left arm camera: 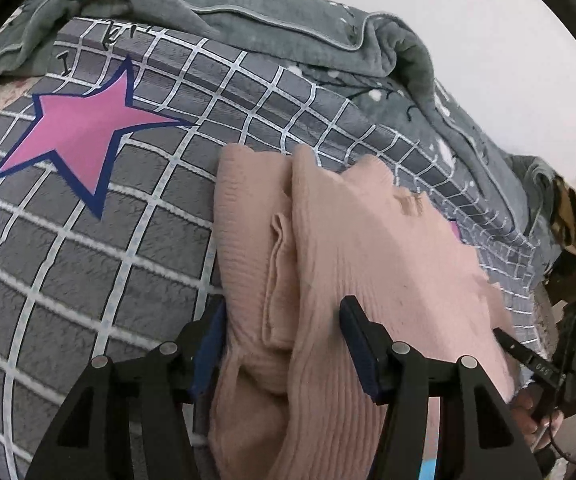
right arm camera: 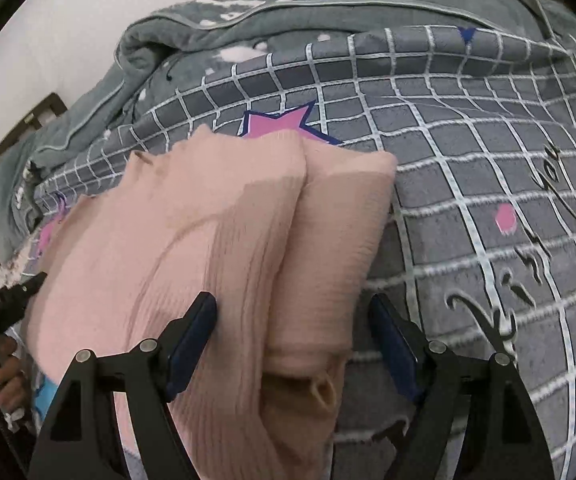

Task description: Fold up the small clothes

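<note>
A pink ribbed knit garment lies folded lengthwise on a grey checked blanket. My left gripper is open low over the garment's near end. One fingertip is beside the left edge and the other rests over the folded layer. In the right wrist view the same garment shows its rolled right fold. My right gripper is open around that fold, with the right fingertip clear of the cloth. Neither pair of pads presses on fabric.
A pink star is printed on the blanket, left of the garment. A grey fleece cover lies bunched along the back by a white wall. A hand holds the other gripper at the right edge. Dark wooden furniture stands on the left.
</note>
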### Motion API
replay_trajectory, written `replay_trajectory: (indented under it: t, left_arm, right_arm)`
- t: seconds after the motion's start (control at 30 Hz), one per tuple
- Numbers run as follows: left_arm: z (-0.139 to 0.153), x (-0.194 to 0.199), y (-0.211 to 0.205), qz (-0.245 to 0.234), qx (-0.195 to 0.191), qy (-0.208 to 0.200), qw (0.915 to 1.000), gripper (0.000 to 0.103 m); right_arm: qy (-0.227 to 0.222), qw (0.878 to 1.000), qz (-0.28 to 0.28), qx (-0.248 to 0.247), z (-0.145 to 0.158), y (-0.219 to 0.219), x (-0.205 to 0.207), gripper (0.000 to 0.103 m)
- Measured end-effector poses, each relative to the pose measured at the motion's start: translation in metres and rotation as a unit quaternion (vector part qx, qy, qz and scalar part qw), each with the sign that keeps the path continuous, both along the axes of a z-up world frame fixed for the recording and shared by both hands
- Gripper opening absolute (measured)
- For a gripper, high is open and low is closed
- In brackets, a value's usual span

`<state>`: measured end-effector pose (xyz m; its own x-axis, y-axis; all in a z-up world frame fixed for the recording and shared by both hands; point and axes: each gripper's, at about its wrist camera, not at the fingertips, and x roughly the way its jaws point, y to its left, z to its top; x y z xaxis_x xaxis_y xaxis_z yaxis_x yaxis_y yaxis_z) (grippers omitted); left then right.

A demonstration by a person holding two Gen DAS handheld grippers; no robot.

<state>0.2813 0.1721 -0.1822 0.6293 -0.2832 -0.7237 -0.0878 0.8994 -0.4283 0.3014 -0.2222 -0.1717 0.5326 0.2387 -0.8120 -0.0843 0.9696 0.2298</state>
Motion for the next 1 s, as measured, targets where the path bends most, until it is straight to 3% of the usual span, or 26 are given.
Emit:
replay_trajectory:
  t: [0.17,0.2,0.27,0.33,0.43,0.53,0.67,0.8,1.0]
  left_arm:
    - [-0.002,0.013,-0.002,0.011,0.007,0.003,0.9999,0.055]
    - [-0.002,0.015,-0.001,0.014,0.006,0.004,0.9999,0.055]
    - [0.0,0.017,-0.001,0.017,0.005,0.005,0.9998,0.037]
    - [0.001,0.017,0.003,0.018,-0.02,0.003,0.9996,0.025]
    - [0.007,0.013,0.005,0.028,-0.039,-0.011,0.9988,0.022]
    - [0.027,0.004,-0.003,0.024,-0.031,-0.036,0.9986,0.021]
    - [0.057,-0.009,-0.01,0.02,-0.059,-0.054,0.9966,0.021]
    - [0.079,-0.026,-0.021,0.008,-0.039,-0.055,0.9977,0.021]
    - [0.088,-0.076,-0.015,0.009,-0.044,-0.046,0.9979,0.021]
  right_arm:
    - [-0.003,1.0,0.003,-0.008,-0.005,0.006,0.013,0.074]
    - [-0.004,1.0,0.005,-0.005,-0.006,0.006,0.015,0.07]
    - [-0.007,1.0,0.012,0.003,-0.006,0.007,0.015,0.059]
    - [-0.012,1.0,0.023,0.013,-0.005,0.007,0.014,0.044]
    - [-0.03,0.999,0.037,0.026,0.0,0.009,0.009,0.025]
    - [-0.056,0.998,0.036,0.014,0.013,0.013,0.001,0.022]
    - [-0.082,0.996,0.036,0.002,0.051,0.023,-0.012,0.021]
    - [-0.093,0.995,0.043,-0.017,0.091,0.031,-0.03,0.021]
    - [-0.068,0.997,0.035,0.033,0.111,0.008,-0.069,0.021]
